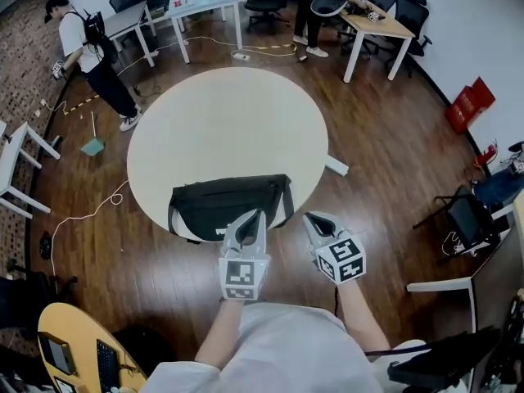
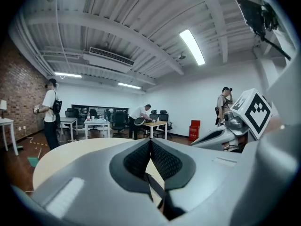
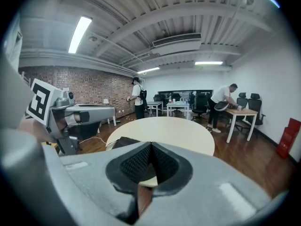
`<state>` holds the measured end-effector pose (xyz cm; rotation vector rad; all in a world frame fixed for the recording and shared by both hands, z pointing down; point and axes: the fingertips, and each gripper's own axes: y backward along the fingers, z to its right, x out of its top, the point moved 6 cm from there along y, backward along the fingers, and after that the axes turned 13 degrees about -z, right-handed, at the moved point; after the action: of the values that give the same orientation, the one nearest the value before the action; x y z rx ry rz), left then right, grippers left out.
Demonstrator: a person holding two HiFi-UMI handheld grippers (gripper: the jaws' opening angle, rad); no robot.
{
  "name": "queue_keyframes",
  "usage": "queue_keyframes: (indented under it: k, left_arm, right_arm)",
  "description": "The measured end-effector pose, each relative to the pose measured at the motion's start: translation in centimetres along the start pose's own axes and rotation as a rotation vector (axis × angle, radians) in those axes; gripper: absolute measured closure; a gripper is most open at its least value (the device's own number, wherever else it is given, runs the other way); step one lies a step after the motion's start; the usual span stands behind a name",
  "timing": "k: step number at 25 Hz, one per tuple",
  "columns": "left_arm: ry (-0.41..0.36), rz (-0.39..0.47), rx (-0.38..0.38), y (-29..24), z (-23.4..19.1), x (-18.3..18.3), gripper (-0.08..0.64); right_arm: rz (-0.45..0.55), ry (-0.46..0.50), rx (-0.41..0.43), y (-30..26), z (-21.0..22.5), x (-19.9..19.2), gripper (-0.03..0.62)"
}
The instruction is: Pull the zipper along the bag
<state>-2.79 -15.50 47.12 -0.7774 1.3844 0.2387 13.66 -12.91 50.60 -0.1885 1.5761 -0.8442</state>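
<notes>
Left gripper (image 1: 250,219): jaws closed, the dark ribbed pads meeting at the tip, nothing between them. It is held in the person's left hand, with the marker cube toward the body.

Right gripper (image 1: 314,219): jaws also closed, pads together at the tip, nothing gripped. It sits just beside the left gripper, the two side by side and apart.

Bag (image 1: 229,203): black and soft, lying flat with its long side across both grippers' line. It is directly ahead of the left gripper. In the head view that gripper's tip overlaps the bag's near edge, though contact cannot be judged. From the right gripper the bag lies ahead and to its left, with the tip just off the bag's right end. In the right gripper view a dark corner of it shows just above and left of the closed jaws. The zipper is too small to make out.

Tabletop (image 1: 229,113): round and pale, stretching away beyond both grippers. The bag rests on the rim nearest them and the far part is bare.

Wood floor (image 1: 385,162) lies under and to the right of the right gripper. Desks, office chairs and several people stand well beyond the tabletop
</notes>
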Motion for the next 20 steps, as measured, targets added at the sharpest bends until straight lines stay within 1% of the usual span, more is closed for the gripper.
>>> queue_keyframes:
  k: [2, 3, 6, 7, 9, 11, 12, 14, 16, 18, 20]
  left_arm:
    - [-0.018, -0.014, -0.053, -2.3, -2.4, 1.0, 0.543]
    - [-0.028, -0.026, -0.079, -3.3, -3.3, 1.1, 0.543]
    - [-0.045, -0.077, -0.142, -6.3, -5.0, 0.5, 0.543]
    - [-0.042, -0.101, -0.157, -7.4, -5.3, 0.1, 0.543]
    - [-0.026, -0.152, -0.18, -9.7, -4.9, -0.9, 0.543]
    - [-0.014, -0.212, -0.192, -11.9, -3.7, -1.9, 0.543]
    - [-0.017, -0.253, -0.184, -13.0, -3.1, -2.6, 0.543]
    - [-0.024, -0.35, -0.148, -15.2, -2.1, -4.2, 0.543]
    - [-0.01, -0.433, -0.103, -16.8, -0.9, -5.9, 0.543]
    - [0.016, -0.485, -0.059, -18.3, -0.1, -7.5, 0.54]
    - [0.035, -0.531, -0.015, -19.8, 0.4, -8.8, 0.524]
  right_arm:
    - [0.027, 0.004, -0.037, -1.9, 0.6, 2.7, 0.604]
    - [0.042, 0.024, -0.053, -2.6, 0.9, 3.8, 0.604]
    - [0.053, 0.121, -0.112, -3.7, 2.1, 5.7, 0.604]
    - [0.037, 0.126, -0.128, -4.1, 2.9, 6.0, 0.604]
    - [-0.002, 0.091, -0.129, -5.2, 4.9, 5.8, 0.604]
    - [-0.052, 0.062, -0.09, -7.2, 7.1, 4.9, 0.604]
    - [-0.081, 0.064, -0.063, -8.6, 8.1, 4.3, 0.604]
    - [-0.135, 0.083, -0.001, -11.6, 9.9, 3.4, 0.604]
    - [-0.179, 0.083, 0.074, -14.3, 11.3, 2.6, 0.604]
    - [-0.238, 0.092, 0.142, -17.1, 12.8, 1.6, 0.604]
    - [-0.318, 0.122, 0.202, -20.3, 14.2, 0.8, 0.604]
